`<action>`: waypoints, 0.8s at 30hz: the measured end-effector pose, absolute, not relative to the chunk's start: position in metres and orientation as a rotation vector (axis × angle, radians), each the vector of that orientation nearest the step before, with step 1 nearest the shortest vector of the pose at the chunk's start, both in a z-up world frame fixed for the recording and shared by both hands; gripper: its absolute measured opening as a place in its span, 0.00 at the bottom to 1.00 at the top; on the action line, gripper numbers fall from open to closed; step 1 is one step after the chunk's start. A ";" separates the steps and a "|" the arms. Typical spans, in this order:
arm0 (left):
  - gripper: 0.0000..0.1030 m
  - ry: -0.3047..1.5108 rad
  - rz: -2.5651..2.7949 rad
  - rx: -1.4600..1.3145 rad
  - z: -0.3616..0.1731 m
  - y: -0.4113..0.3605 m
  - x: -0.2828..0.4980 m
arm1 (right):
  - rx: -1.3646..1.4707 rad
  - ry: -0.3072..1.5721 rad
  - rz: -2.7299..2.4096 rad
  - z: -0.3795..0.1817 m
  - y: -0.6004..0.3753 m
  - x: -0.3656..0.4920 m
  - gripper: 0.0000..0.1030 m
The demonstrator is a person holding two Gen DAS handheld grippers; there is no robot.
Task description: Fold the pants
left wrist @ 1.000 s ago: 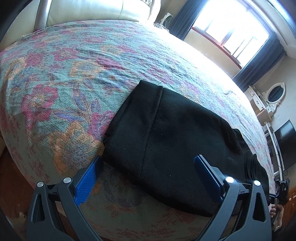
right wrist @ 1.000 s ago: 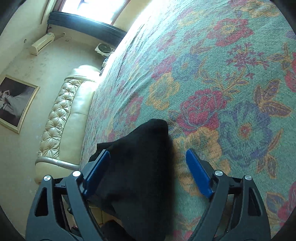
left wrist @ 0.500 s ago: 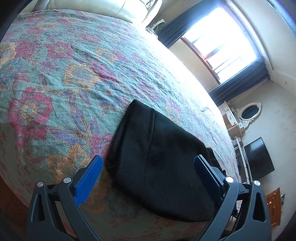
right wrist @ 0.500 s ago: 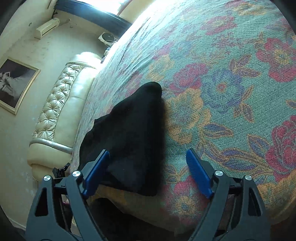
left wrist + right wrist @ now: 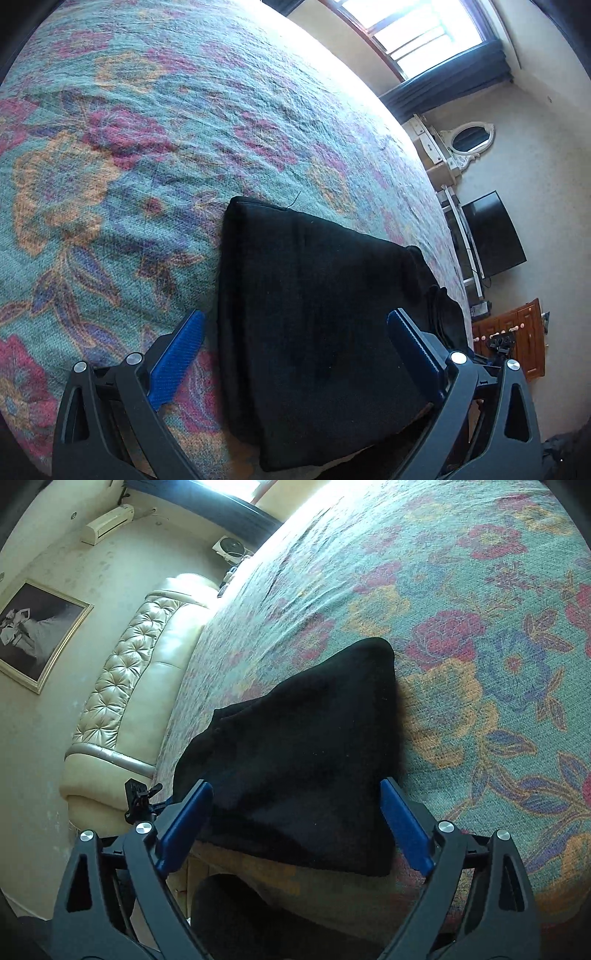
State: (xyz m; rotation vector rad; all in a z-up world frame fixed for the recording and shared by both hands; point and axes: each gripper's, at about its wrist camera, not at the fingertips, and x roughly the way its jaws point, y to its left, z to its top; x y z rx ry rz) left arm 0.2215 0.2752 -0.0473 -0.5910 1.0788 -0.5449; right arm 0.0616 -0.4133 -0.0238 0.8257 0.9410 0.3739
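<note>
The black pants (image 5: 314, 314) lie folded into a thick bundle near the edge of a bed with a floral cover (image 5: 147, 147). My left gripper (image 5: 294, 317) hovers over their near end, open, with the blue pads wide apart and clear of the cloth. In the right wrist view the pants (image 5: 306, 738) narrow to a rounded corner on the far side. My right gripper (image 5: 295, 786) stands above their near edge. Its jaws are opening, and the cloth lies below the gap without either pad touching it.
The floral cover (image 5: 480, 664) stretches wide beyond the pants. A cream tufted headboard (image 5: 122, 701) and a framed picture (image 5: 37, 627) stand to the left. A bright window (image 5: 424, 29), an oval mirror (image 5: 472, 138), a dark screen (image 5: 491, 236) and a wooden cabinet (image 5: 517, 332) line the far wall.
The left view has swung right toward the screen and cabinet wall. The right gripper has risen and drawn back, so more of the pants shows, and its pads stand slightly wider.
</note>
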 end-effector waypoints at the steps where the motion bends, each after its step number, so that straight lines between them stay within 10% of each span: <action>1: 0.95 1.079 -0.580 -0.616 -0.049 0.272 0.223 | 0.829 0.939 0.373 -0.023 -0.413 0.062 0.89; 8: 0.91 1.057 -0.569 -0.608 -0.051 0.266 0.225 | 0.862 0.914 0.358 -0.021 -0.426 0.060 0.89; 11: 0.28 1.107 -0.486 -0.583 -0.060 0.271 0.227 | 0.877 0.905 0.342 -0.024 -0.433 0.058 0.89; 24: 0.14 1.003 -0.594 -0.664 0.031 0.215 0.207 | 0.953 0.817 0.289 -0.016 -0.466 0.039 0.89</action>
